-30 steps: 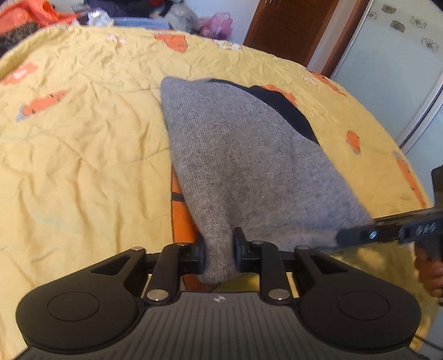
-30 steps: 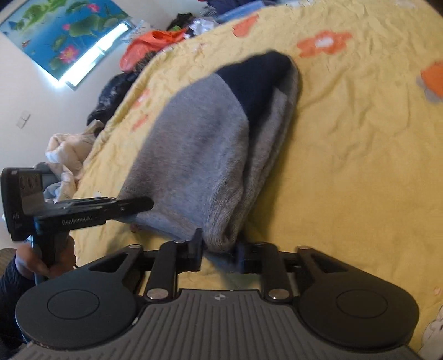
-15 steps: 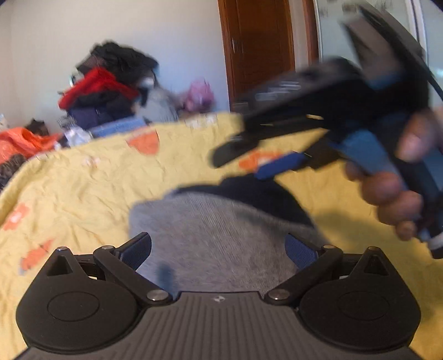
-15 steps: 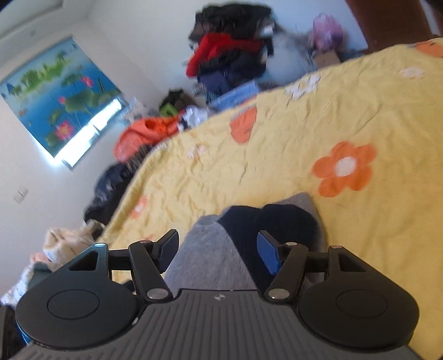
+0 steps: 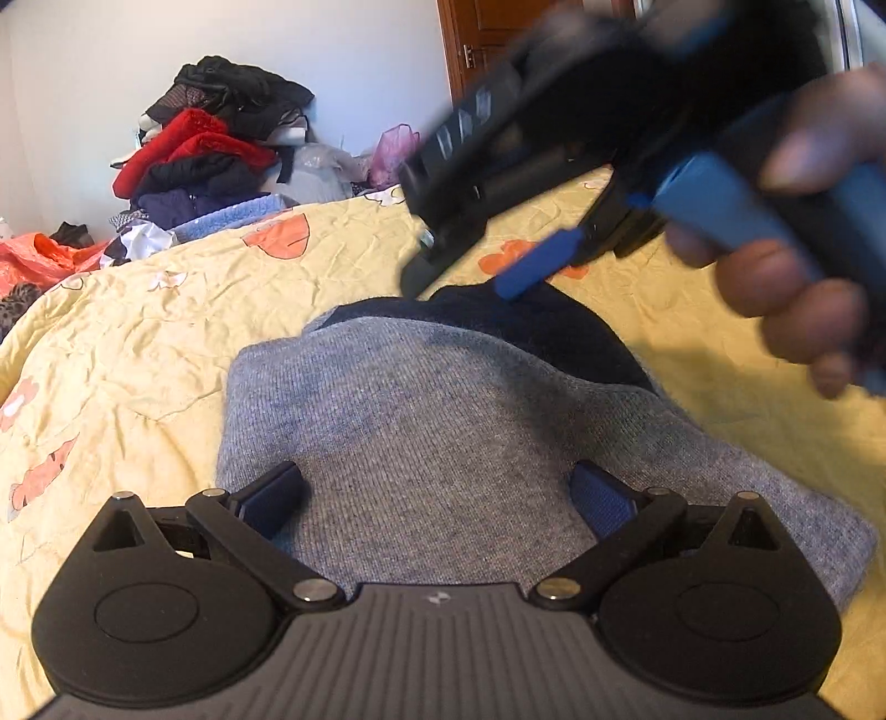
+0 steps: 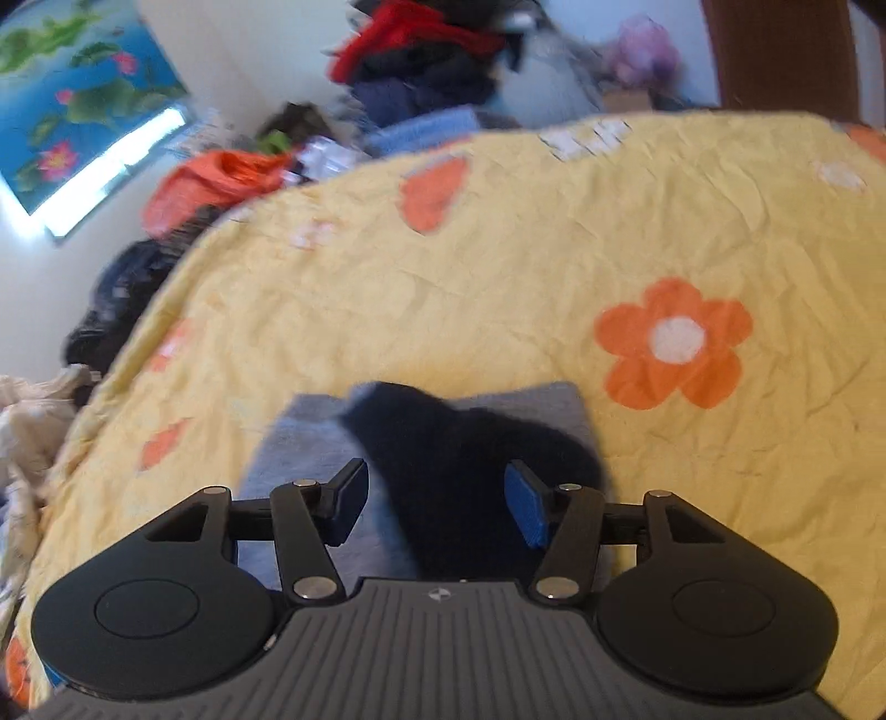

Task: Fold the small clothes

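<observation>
A grey knit garment (image 5: 437, 421) with a dark navy part (image 5: 531, 327) lies folded on the yellow flowered bedspread (image 5: 138, 343). My left gripper (image 5: 437, 498) is open and empty over its near grey edge. My right gripper (image 6: 437, 498) is open and empty above the navy part (image 6: 459, 471) at the garment's far end. In the left wrist view the right gripper (image 5: 487, 260) shows blurred at the upper right, held by a hand (image 5: 797, 299), its fingertips just above the navy part.
A pile of red, black and blue clothes (image 5: 210, 149) stands against the far wall, with an orange item (image 5: 44, 255) at the left. A brown door (image 5: 482, 39) is behind. A flower picture (image 6: 83, 111) hangs on the left wall.
Both grippers were shut on the grey garment a second ago. They have let go, opened, and risen; the garment now lies folded on the bed. The right gripper has moved over its far end.
</observation>
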A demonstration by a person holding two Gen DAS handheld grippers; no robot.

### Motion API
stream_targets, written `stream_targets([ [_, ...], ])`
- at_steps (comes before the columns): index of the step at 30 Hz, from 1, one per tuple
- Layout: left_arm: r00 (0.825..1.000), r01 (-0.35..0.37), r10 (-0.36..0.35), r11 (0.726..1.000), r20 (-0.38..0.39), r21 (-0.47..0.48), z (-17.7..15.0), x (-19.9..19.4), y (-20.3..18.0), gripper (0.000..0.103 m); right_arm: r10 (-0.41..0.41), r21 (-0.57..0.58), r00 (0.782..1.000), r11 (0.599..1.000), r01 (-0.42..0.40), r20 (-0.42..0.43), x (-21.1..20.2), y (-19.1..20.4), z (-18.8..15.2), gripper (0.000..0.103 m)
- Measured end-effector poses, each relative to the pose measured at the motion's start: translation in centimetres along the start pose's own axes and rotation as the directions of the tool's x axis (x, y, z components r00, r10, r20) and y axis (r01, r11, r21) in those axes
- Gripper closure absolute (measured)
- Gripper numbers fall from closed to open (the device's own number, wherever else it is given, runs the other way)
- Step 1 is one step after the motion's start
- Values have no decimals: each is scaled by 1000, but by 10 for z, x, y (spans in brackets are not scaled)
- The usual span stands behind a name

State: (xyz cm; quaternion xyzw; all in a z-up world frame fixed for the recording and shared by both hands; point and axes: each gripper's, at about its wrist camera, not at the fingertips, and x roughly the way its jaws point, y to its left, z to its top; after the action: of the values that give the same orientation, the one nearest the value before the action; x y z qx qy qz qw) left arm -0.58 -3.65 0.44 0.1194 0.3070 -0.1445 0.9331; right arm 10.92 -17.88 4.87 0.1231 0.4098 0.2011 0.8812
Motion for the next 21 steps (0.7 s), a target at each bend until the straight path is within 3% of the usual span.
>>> stream_targets([
  [3, 1000, 4, -4, 1000, -2, -1, 1, 0, 1, 0, 50, -46, 998, 998, -51, -31, -4, 17, -3, 39],
  [6, 1000, 9, -9, 1000, 4, 2, 0, -1, 1, 0, -33, -79, 994, 997, 25, -107, 23, 20, -5, 34],
  [8, 1000, 7, -7, 1000, 14, 7, -2, -2, 0, 0, -99, -102, 991, 991, 89, -95, 43, 9, -5, 22],
  [10, 1000, 6, -6, 1000, 17, 10, -2, -1, 0, 0, -72, -62, 994, 996, 67, -88, 46, 2, 0, 21],
  [12, 1000, 3, -3, 1000, 24, 9, -1, -7, 0, 0, -91, -77, 990, 994, 83, -105, 42, 10, 3, 28],
  [13, 999, 1, -1, 1000, 34, 5, -2, -13, 2, 0, -105, -95, 991, 991, 97, -81, 34, 14, 1, 38],
  [15, 998, -6, 6, 1000, 66, -13, -7, -33, 7, 0, -90, -87, 996, 992, 90, -7, 6, 16, -7, 39],
  [18, 991, -16, 19, 999, 132, -28, -25, -69, 17, 0, -12, -126, 994, 992, 25, 106, -56, 12, -34, 29],
  [19, 989, -23, 28, 999, 143, -35, -32, -79, 21, 0, -6, -153, 990, 988, 28, 142, -80, 9, -48, 22],
  [21, 989, -36, 45, 997, 139, -66, -45, -91, 26, 0, -32, -197, 980, 978, 70, 194, -116, 3, -73, 18],
])
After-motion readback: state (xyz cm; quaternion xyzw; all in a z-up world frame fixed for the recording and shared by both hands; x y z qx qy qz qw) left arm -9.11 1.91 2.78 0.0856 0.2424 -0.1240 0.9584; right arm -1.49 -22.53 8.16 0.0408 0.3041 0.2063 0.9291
